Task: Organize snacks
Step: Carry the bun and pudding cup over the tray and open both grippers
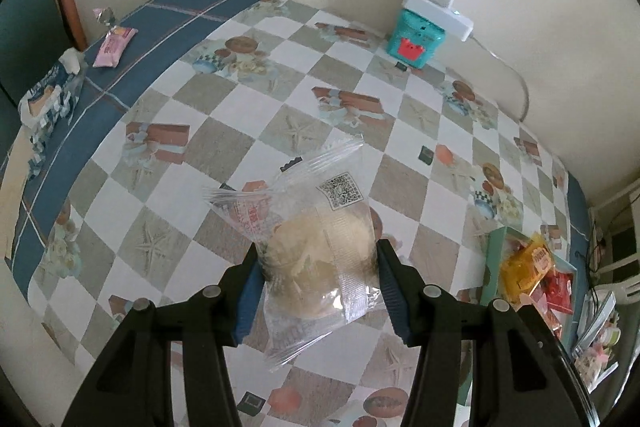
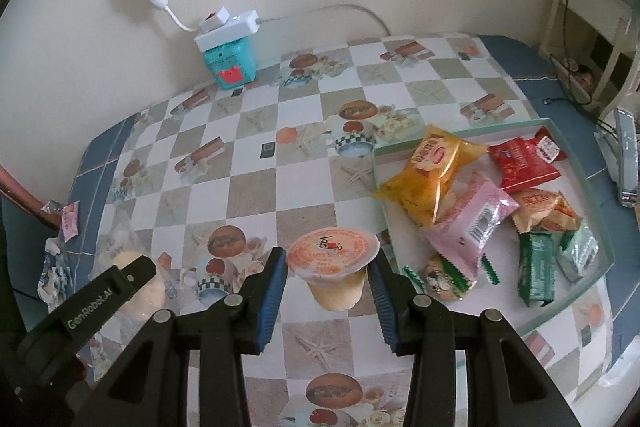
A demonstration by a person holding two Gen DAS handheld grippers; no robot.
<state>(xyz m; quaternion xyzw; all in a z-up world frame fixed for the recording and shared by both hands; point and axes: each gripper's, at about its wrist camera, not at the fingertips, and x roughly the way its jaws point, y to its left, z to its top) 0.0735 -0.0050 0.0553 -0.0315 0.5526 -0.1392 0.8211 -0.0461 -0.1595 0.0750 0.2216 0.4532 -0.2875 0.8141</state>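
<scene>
Right tool (image 2: pixel 327 277) pinches a jelly cup (image 2: pixel 334 267); left tool (image 1: pixel 318 287) pinches a wrapped bun (image 1: pixel 320 267). Snack tray (image 2: pixel 576 131) lies just to the right of the cup, nearer the right tool.

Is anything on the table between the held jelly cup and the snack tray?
Nothing visible blocks it. The right tool holds the jelly cup above bare tablecloth just left of the tray. The yellow packet overhangs the tray's near-left rim.

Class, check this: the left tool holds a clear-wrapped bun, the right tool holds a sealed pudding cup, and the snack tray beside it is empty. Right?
Not quite. The left tool does hold the bun and the right tool the pudding cup, but the right wrist view shows the tray already holding several wrapped snacks, including a yellow packet.
</scene>
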